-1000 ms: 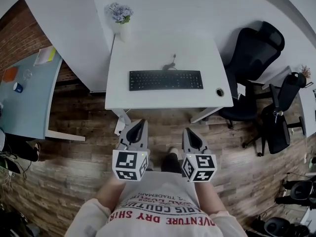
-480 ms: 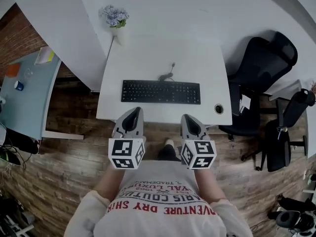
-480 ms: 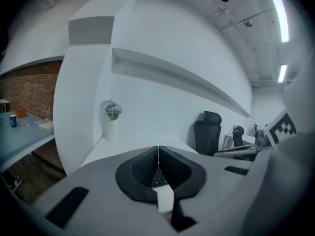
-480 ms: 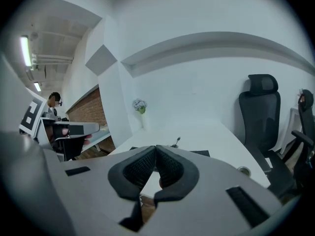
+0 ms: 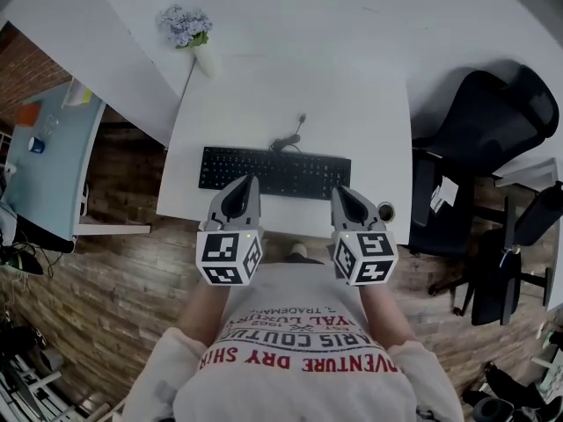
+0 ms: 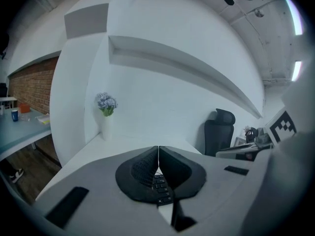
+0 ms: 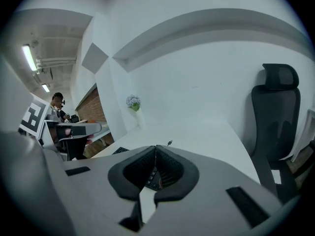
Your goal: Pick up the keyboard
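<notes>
I am bringing both tools in toward the white desk (image 5: 290, 95). A second ago they were hanging over the wooden floor, short of the desk. Now the left gripper (image 5: 250, 183) and right gripper (image 5: 339, 192) are overlapping the near edge of the keyboard (image 5: 274, 172), which is lying flat at the centre of the head view with its cable trailing upward. Both pairs of jaws are pressed together and carrying nothing, so I judge they must spread before any grip. On the shirt (image 5: 299, 359), at the bottom of the frame, I am reading "ADVENTURE DRY" and "TRADEMARK" upside down. I cannot make out any brand on the keyboard.
</notes>
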The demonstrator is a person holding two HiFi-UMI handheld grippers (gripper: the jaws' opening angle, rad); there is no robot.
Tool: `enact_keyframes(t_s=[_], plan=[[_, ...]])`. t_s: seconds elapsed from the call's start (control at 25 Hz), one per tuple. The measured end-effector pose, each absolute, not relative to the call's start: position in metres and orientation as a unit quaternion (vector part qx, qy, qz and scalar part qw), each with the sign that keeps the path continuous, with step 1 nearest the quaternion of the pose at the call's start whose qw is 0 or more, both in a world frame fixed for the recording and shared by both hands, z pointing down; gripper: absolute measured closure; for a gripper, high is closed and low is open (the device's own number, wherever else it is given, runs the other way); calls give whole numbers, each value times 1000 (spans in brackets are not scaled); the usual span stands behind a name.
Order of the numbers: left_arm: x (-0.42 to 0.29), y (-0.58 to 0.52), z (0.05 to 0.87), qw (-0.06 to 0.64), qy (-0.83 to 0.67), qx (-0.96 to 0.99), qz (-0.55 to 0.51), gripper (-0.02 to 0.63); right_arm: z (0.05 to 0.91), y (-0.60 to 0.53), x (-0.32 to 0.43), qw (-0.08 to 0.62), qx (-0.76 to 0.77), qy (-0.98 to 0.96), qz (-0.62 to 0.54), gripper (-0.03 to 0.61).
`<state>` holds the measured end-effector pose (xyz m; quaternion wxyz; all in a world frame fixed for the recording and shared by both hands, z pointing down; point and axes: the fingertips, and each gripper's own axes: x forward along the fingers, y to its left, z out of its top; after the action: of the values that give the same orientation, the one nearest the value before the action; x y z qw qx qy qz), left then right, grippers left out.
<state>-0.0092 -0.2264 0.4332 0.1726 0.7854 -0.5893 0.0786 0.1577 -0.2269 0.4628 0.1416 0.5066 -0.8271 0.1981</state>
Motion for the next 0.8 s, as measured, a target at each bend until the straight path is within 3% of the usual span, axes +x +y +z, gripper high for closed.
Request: enact_keyframes(t_s=[0.56,0.8], plan=[[-47,-263,500,222,-621,744,112,588,533,-268,169,203,477,-820,242,552],[-82,-275,559,309,-573,739,173,588,574,-277,172,247,468,-794,299,551]])
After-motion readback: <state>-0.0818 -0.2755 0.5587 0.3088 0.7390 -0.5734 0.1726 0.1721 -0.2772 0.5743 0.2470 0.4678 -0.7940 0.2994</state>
